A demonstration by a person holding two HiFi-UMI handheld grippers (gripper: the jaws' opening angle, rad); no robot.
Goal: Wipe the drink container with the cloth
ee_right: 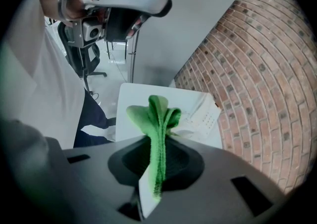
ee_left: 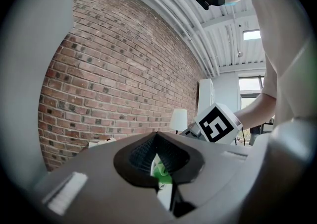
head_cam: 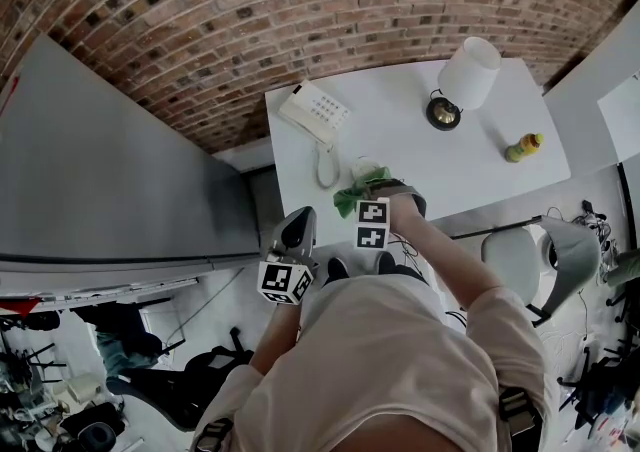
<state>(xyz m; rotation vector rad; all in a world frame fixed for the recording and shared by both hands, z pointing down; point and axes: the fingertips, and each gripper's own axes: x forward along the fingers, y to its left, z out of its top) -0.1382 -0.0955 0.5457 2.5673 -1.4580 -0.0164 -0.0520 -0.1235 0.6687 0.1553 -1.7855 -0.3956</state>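
The right gripper [head_cam: 378, 198] has its fingers clamped on a bunched green cloth [ee_right: 157, 134] at the worktop's [head_cam: 420, 120] near edge, just beside the clear drink container [head_cam: 362, 167]. The left gripper [head_cam: 298, 225] hangs off the near-left edge, fingers together and holding nothing.

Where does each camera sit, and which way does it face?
Head view: on the person's head, looking steeply down at the white table; shows their shirt, the left gripper and the right gripper.
Left gripper view: rides the left gripper, facing the brick wall and lamp; shows its own jaws and the person's forearm.
Right gripper view: rides the right gripper, facing the table and telephone; shows its jaws shut on the green cloth and the person's torso.
Shared: head and right gripper views both show cloth and telephone.
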